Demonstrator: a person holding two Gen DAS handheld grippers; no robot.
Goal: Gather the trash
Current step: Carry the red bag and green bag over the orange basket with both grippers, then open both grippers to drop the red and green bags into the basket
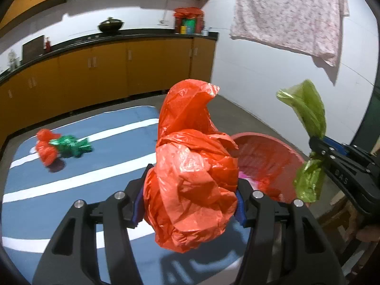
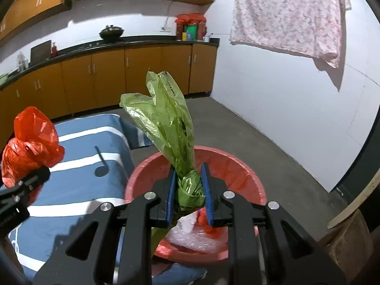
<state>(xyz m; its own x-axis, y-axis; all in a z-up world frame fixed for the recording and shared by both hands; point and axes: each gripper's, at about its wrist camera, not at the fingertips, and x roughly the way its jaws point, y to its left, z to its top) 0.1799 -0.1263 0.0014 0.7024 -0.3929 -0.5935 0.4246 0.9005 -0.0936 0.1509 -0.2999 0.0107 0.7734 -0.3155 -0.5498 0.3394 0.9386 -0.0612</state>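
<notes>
Your left hand-held gripper [image 1: 190, 204] is clamped on a crumpled orange plastic bag [image 1: 192, 166], its blue pads pressed into both sides of the wad, and the bag's loose top stands up above the jaws. Your right hand-held gripper [image 2: 188, 187] is closed tight on a green plastic bag [image 2: 166, 118], pinching it at its twisted neck, with the bag's upper part fanning out above and a short tail hanging below.

Both bags hang above the red bin [image 2: 237, 166], which sits on the grey floor just beside the bench [image 1: 83, 178] with its blue and white striped cloth. From the right wrist view the green bag is over the bin's mouth; inside the bin you can see some clear wrap [image 2: 190, 235] and a bit of orange plastic.

Back on the bench, well apart from your grippers, a small orange bag [image 1: 45, 149] and a shiny green foil wrapper [image 1: 71, 146] lie touching each other.
</notes>
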